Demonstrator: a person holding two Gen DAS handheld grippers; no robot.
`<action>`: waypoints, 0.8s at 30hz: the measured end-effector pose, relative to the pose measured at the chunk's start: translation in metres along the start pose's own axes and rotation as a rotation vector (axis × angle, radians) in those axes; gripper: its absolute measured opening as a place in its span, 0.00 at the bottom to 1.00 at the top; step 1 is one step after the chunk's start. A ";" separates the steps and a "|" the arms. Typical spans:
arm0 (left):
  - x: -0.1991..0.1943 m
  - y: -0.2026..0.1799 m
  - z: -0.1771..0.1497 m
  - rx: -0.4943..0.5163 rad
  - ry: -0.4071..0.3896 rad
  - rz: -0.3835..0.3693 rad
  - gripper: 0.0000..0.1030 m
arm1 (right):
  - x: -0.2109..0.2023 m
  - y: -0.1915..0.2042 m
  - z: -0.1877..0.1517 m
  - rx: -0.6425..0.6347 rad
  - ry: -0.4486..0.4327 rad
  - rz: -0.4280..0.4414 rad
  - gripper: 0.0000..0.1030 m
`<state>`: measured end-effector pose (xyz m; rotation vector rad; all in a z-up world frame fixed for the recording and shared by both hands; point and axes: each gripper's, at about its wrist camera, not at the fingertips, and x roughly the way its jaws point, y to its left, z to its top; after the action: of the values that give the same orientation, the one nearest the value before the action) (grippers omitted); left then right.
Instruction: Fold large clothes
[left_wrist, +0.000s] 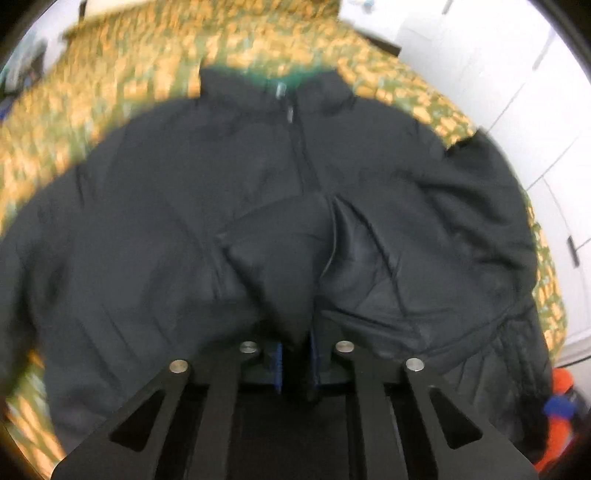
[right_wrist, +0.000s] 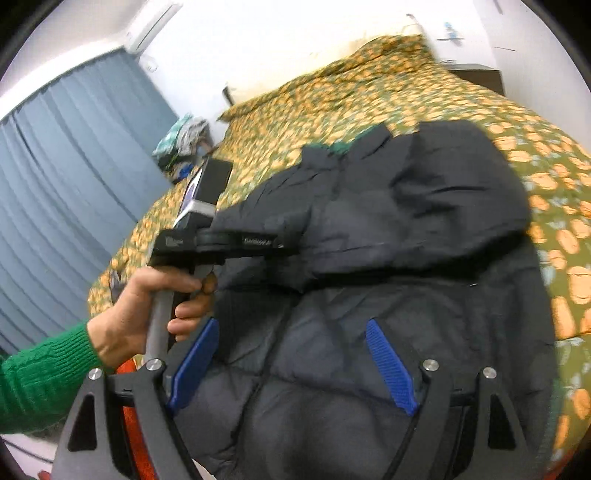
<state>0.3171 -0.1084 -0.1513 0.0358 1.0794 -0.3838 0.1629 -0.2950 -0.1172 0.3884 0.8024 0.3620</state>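
Left wrist view: my left gripper (left_wrist: 295, 354) has its jaws pressed together on a fold of the jacket (left_wrist: 155, 206); black cloth bulges out from between the blue pads (left_wrist: 277, 363). The jacket lies spread on the bed (left_wrist: 122, 81), collar at the far side and zipper (left_wrist: 290, 114) running down the middle toward me. On the right its front is turned back, showing the quilted lining (left_wrist: 373, 273). An orange item (left_wrist: 559, 413) sits at the lower right edge, beyond the hem.

Right wrist view, from left to right: a grey-blue curtain (right_wrist: 66, 177) hangs at the far left. My left hand (right_wrist: 147, 310), in a green sleeve (right_wrist: 40, 384), grips the handle of the left gripper (right_wrist: 295, 240), whose tip is buried in the jacket's folded-over upper layer. A heap of clothes (right_wrist: 181, 140) lies beside the bed (right_wrist: 388, 92). My right gripper (right_wrist: 291, 365) hovers over the jacket (right_wrist: 424, 192) with jaws spread wide; the blue pads (right_wrist: 388, 365) stand well apart, and I cannot tell whether they touch the cloth below. The jacket covers the near part of the bed, its upper part doubled over the lower.
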 end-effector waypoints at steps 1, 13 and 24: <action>-0.013 0.002 0.009 0.021 -0.041 0.018 0.08 | -0.006 -0.005 0.004 0.009 -0.015 -0.002 0.82; -0.031 0.121 0.044 -0.122 -0.111 0.234 0.08 | 0.019 -0.098 0.132 0.052 -0.091 -0.203 0.81; 0.027 0.138 0.007 -0.148 -0.071 0.225 0.18 | 0.195 -0.139 0.159 -0.043 0.214 -0.303 0.80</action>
<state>0.3785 0.0110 -0.1932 0.0112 1.0187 -0.1013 0.4296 -0.3588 -0.2020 0.1844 1.0450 0.1384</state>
